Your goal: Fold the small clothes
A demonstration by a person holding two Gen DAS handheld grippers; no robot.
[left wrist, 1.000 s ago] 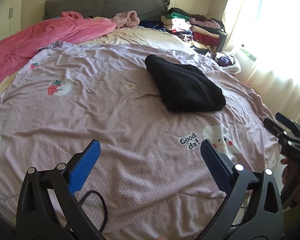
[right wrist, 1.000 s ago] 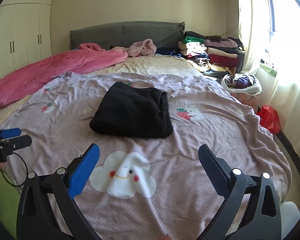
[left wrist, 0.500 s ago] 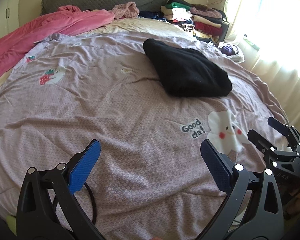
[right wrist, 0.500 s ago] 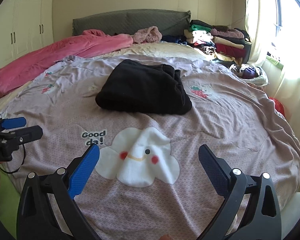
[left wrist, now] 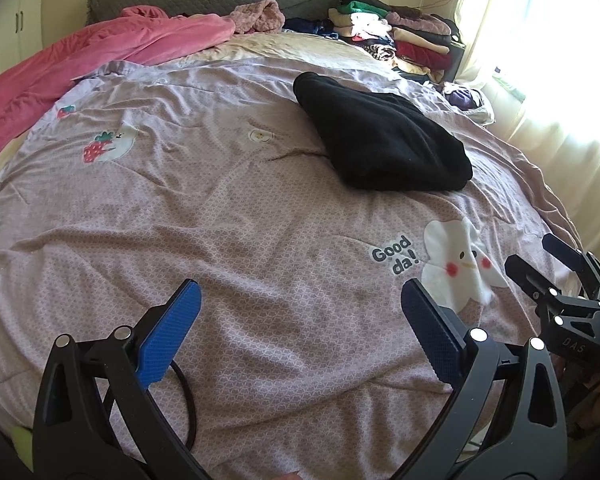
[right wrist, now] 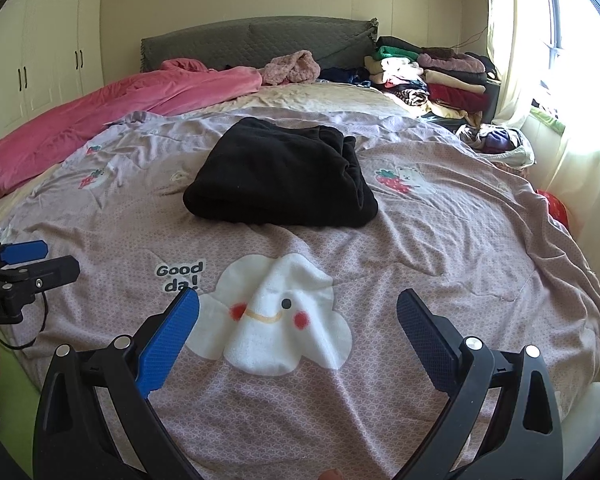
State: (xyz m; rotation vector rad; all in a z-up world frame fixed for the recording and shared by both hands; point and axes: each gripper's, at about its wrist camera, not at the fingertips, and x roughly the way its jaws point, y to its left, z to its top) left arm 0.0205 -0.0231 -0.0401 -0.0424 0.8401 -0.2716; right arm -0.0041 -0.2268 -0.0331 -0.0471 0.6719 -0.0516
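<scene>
A black garment lies folded into a thick bundle on the lilac bedspread, around the middle of the bed. My left gripper is open over the near part of the bedspread, well short of the garment, with nothing between its fingers. My right gripper is open too, above the white cloud print, and empty. Each gripper shows in the other's view: the right one at the right edge, the left one at the left edge.
A pink blanket runs along the far left. A stack of folded clothes sits at the back right by the grey headboard. A bright curtained window lies to the right. A black cable hangs below the left gripper.
Both grippers have come forward over the bed toward the black garment, then eased back a little. They stay open and empty. The garment has not moved.
</scene>
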